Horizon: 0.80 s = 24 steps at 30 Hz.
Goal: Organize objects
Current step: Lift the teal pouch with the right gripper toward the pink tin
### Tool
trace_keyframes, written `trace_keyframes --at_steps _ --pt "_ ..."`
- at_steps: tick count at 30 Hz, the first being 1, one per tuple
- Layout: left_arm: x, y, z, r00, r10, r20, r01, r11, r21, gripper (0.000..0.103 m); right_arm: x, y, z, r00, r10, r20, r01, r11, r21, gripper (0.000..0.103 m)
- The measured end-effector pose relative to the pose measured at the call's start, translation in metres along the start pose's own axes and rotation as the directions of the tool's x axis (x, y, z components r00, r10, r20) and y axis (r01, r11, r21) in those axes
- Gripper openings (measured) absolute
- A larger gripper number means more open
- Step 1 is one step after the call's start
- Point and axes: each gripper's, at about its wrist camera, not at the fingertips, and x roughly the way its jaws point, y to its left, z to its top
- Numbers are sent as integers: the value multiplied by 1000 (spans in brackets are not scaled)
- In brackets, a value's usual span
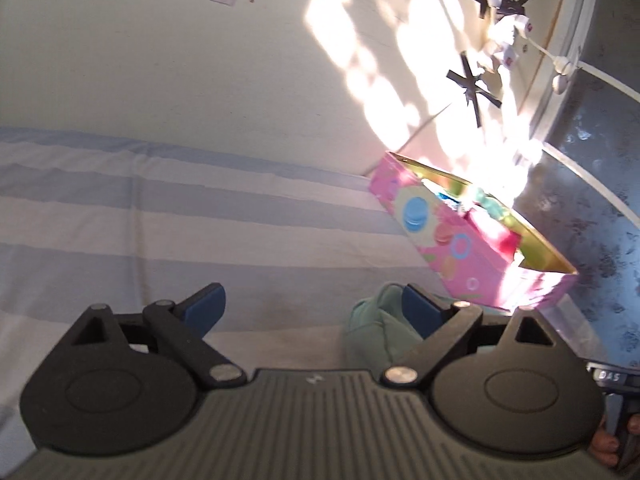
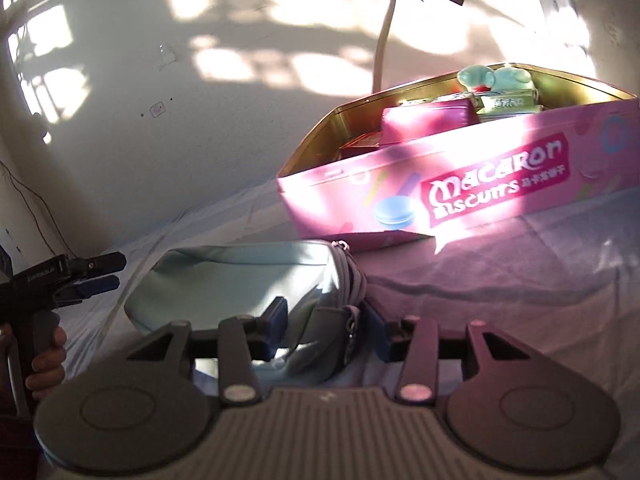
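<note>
1. Striped bed sheet [image 2: 520, 280]: soft, creased under the pouch, likely to snag.
2. Pink macaron tin [image 2: 460, 184]: behind the pouch, already crowded.
3. Mint pouch [image 2: 224, 280]: before the tin, may swing.
4. Right gripper [image 2: 326, 330]: clamped on pouch's strap end, thin hold.
5. Left gripper [image 1: 316, 306]: spread wide, empty, beside the pouch.

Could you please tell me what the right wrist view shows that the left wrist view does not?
Only the right wrist view shows the "Macaron Biscuits" lettering on the pink tin, the whole pale blue pouch with the right gripper closed around its grey zipper end, and the left gripper seen from the side, held in a hand.

Only the left wrist view shows the dark floor, the white cable and the left gripper from behind, open and empty.

Both show the pink tin, its contents and the striped sheet.
</note>
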Motion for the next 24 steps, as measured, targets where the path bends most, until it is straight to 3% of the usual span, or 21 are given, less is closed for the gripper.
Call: trace_keyframes --at_steps 3,7,9,11,15,18,21,24 --pt "7 -24 -5 998 -52 -44 52 998 17 90 -10 -13 -2 1000 19 10 -19 999 29 50" --pt "20 -42 -19 990 -60 -128 65 997 37 71 -8 -14 -4 999 49 -9 -48 998 32 55" --pt "25 -49 -26 991 8 -131 3 997 83 63 -7 -16 -6 998 67 -13 -66 997 39 56" --pt "22 -53 -30 992 43 -121 -27 991 131 51 -5 -17 -7 994 104 -24 -102 993 54 47" --pt "-8 -50 -17 997 -3 -75 5 999 32 50 -18 -13 -2 992 123 11 -123 992 6 40" --pt "-17 -67 5 999 -47 -12 48 999 17 49 -40 -17 18 978 165 127 -165 986 -13 40" --pt "-1 -109 28 998 -65 26 62 992 106 49 -54 -27 50 966 107 234 -95 994 -60 40" --pt "39 -153 42 998 -54 20 50 981 188 49 -57 -52 79 959 28 283 -12 998 -58 40"
